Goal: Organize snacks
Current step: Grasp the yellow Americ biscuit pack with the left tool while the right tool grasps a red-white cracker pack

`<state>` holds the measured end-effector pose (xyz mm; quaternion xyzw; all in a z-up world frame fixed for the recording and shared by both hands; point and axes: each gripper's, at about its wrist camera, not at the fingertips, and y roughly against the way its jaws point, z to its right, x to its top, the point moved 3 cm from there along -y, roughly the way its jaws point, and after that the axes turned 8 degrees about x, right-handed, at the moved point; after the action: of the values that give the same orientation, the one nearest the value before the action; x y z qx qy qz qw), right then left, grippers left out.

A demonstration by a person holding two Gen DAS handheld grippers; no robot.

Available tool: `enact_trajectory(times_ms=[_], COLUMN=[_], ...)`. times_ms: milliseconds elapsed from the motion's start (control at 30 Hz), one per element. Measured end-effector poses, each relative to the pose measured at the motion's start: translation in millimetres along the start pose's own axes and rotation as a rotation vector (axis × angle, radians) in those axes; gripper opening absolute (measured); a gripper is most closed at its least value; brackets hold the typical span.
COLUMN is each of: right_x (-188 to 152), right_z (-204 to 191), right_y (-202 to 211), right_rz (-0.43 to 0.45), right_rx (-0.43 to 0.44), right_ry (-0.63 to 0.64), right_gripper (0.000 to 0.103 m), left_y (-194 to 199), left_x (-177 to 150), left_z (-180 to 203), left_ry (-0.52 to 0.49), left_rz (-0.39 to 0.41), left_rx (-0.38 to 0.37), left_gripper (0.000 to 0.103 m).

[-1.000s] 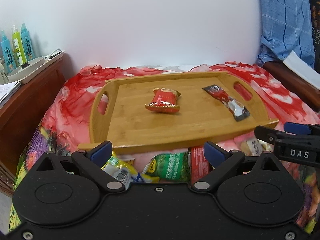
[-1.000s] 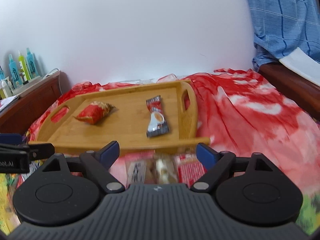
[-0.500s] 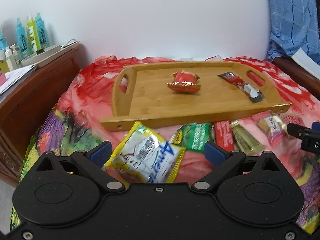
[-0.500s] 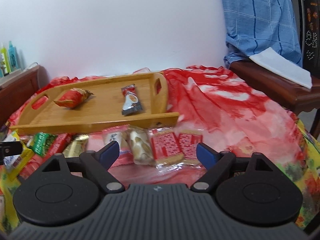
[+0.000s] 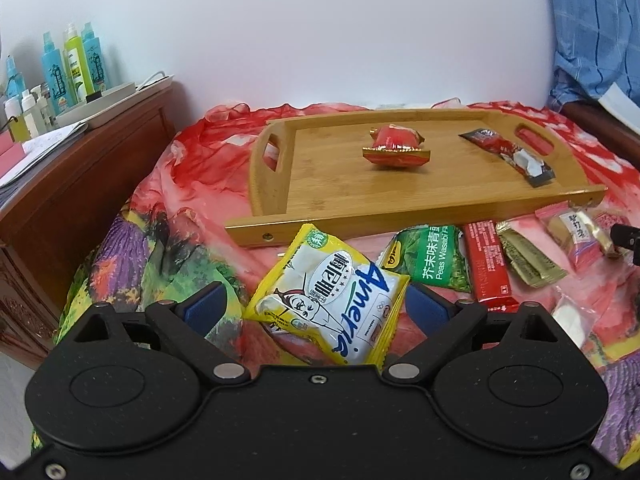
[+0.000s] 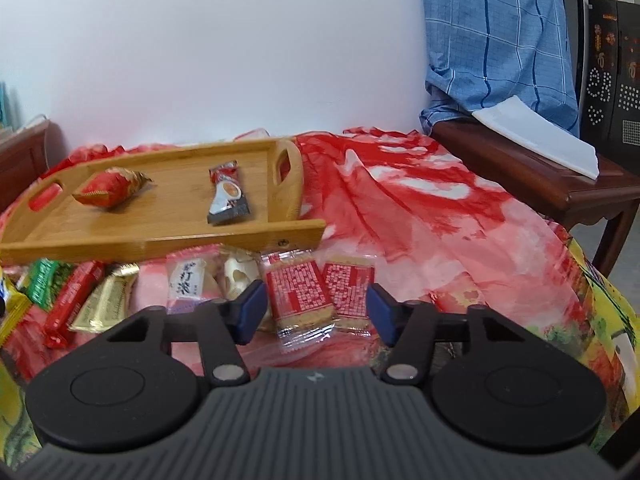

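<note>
A bamboo tray (image 5: 328, 184) lies on the red cloth and holds a red snack bag (image 5: 396, 147) and a dark coffee stick (image 5: 508, 152). In front of it lie loose snacks: a yellow-and-white packet (image 5: 332, 300), a green wasabi pea packet (image 5: 432, 256), a red bar (image 5: 486, 264) and a gold sachet (image 5: 524, 256). My left gripper (image 5: 316, 306) is open with the yellow-and-white packet between its fingers. My right gripper (image 6: 316, 308) is open around two red cracker packets (image 6: 320, 292). The tray also shows in the right wrist view (image 6: 160, 216).
A wooden cabinet (image 5: 72, 184) with bottles (image 5: 72, 68) and papers stands at the left. A dark wooden bench (image 6: 532, 176) with a white sheet and a blue checked cloth (image 6: 492, 40) is at the right. A white wall is behind.
Both grippers have pulled back from the tray and lowered toward the loose snacks. The yellow-and-white packet now sits between the left fingers. The right jaws have narrowed around the cracker packets.
</note>
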<state>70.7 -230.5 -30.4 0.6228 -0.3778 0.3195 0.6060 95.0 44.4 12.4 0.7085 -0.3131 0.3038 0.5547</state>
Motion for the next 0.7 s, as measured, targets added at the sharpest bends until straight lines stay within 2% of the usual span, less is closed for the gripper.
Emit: enact_trajectory(times_ms=[167, 467, 700], right_x=[-1.3, 1.1, 2.1], right_z=[-2.3, -6.7, -13.5], right_y=[-6.1, -16.2, -23.7], right_rz=[-0.012, -0.016, -0.013], right_rx=[-0.010, 0.001, -0.006], right_ry=[0.014, 0.032, 0.080], right_gripper=[0.060, 0.059, 0.058], left_y=[-4.7, -9.7, -16.9], left_x=[-0.8, -1.1, -2.4], left_z=[6.9, 8.7, 10.1], left_ry=[-0.025, -0.044, -0.046], left_rz=[-0.002, 0.010, -0.012], left_rx=[-0.004, 0.000, -0.010], left_gripper=[0.084, 0.084, 0.085])
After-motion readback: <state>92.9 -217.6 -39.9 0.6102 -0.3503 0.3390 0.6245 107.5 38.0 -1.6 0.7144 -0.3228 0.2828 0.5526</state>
